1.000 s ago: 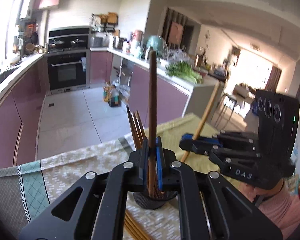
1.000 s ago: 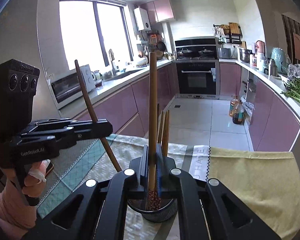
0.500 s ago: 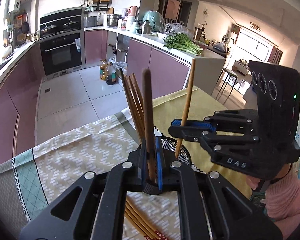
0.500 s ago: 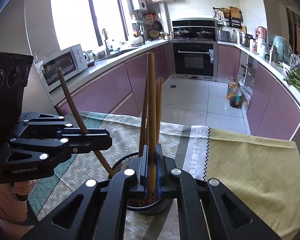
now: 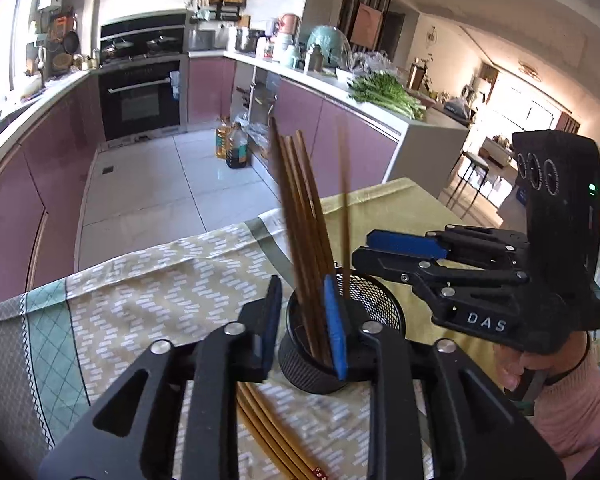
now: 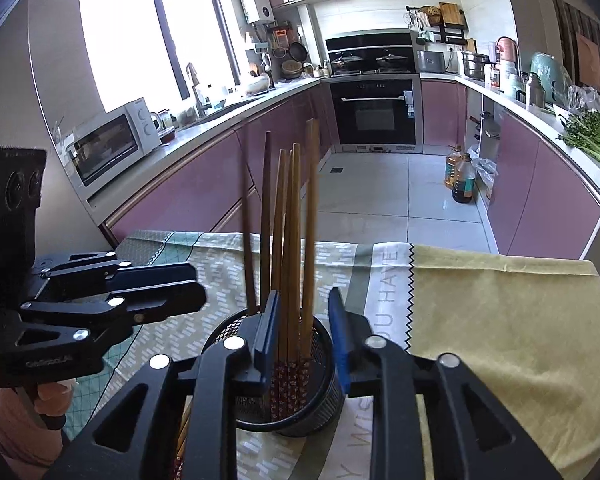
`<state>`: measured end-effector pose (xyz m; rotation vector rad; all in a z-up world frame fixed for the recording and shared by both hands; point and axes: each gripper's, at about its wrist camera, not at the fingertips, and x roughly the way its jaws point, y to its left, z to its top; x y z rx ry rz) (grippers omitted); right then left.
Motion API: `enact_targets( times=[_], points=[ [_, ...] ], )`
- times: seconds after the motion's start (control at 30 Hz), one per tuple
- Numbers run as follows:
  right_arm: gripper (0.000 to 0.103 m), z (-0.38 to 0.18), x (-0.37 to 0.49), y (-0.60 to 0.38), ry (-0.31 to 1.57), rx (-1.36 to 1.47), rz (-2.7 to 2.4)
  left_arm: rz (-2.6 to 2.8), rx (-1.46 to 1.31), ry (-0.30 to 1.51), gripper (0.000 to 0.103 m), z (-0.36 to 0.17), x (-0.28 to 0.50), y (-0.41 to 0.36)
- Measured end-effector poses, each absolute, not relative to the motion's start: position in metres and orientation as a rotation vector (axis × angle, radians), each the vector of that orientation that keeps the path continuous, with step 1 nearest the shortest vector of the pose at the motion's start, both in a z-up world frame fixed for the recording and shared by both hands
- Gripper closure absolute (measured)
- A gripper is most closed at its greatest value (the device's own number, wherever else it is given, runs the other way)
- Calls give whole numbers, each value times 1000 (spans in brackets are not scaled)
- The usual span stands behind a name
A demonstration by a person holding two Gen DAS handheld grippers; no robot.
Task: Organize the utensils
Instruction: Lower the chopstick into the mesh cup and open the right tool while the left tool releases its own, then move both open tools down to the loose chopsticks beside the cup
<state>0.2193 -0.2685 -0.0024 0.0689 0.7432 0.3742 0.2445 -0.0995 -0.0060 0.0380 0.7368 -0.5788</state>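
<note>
While both claws hang over the black mesh cup [image 5: 342,342] on the cloth-covered tabletop [image 5: 148,308], the left claw [image 5: 302,326] and right claw [image 6: 306,334] have just been opening, their jaws slightly apart, gripping nothing. Chopsticks [image 6: 290,240] stand in the cup; more chopsticks [image 5: 272,436] lie just beside it.

Several brown chopsticks [image 6: 290,240] stand leaning in a black mesh holder [image 6: 324,400], with more chopsticks [image 5: 268,432] lying flat beside it.
</note>
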Motion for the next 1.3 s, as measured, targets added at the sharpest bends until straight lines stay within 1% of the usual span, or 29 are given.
enact_targets(
  times=[0.13,0.2,0.23,0.27,0.3,0.37,0.47,0.63,0.73,0.93,1.1,1.3],
  points=[
    [79,1,211,-270,722,74,376,-553,30,694,77,-3,227,-86],
    [79,5,199,-269,696,71,405,-539,30,659,70,0,212,-76],
    [77,8,192,-269,684,66,427,-536,32,646,69,2,206,-74],
    [73,9,188,-268,678,61,443,-534,34,635,67,2,199,-70],
    [71,10,179,-265,667,46,474,-533,34,625,65,1,189,-64],
    [67,11,166,-259,662,26,513,-531,42,621,64,-2,176,-57],
    [66,3,148,-247,684,0,575,-502,60,641,61,-14,160,-47],
    [66,-30,137,-226,774,-5,627,-481,60,741,61,-50,150,-38],
    [66,-57,138,-213,860,15,634,-455,47,805,61,-74,149,-34],
    [66,-88,132,-194,928,-32,581,-434,-17,890,61,-109,147,-25],
    [66,-96,130,-191,950,-33,568,-424,-36,918,61,-121,147,-22],
    [68,-99,128,-185,957,-50,558,-422,-20,925,61,-121,145,-28]
  ],
)
